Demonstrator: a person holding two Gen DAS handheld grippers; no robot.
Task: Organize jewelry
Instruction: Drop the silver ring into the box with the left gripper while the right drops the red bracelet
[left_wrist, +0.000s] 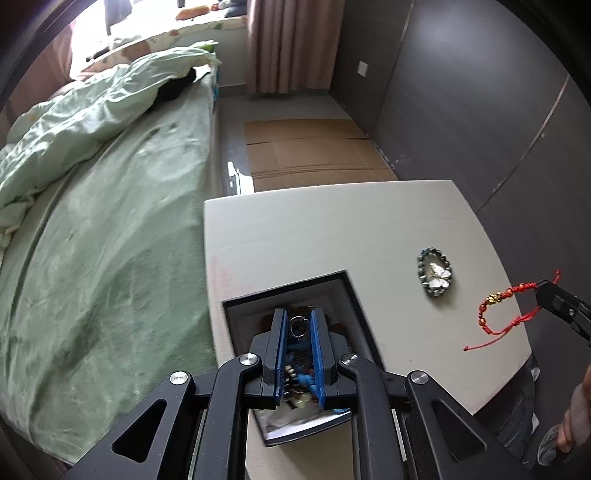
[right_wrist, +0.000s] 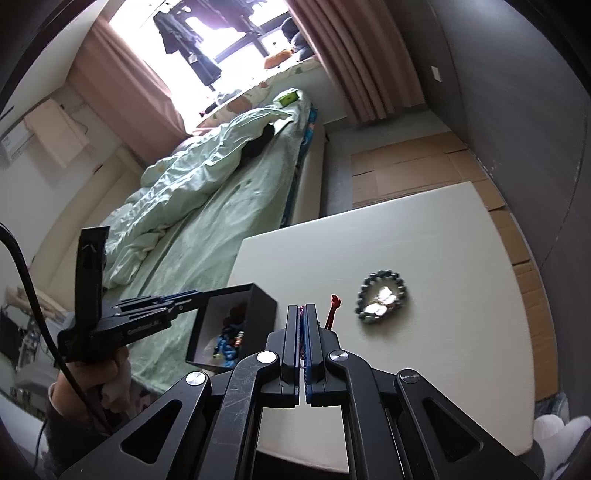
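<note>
One red cord bracelet (left_wrist: 506, 310) carries small gold beads.

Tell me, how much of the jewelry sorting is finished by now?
Partly done. The black box already holds several pieces, blue beads among them, and the left gripper sits open over it. In hand: the right gripper is shut on the red string bracelet, lifted above the white table. Left: the dark beaded bracelet with a butterfly piece inside it lies on the table.
</note>
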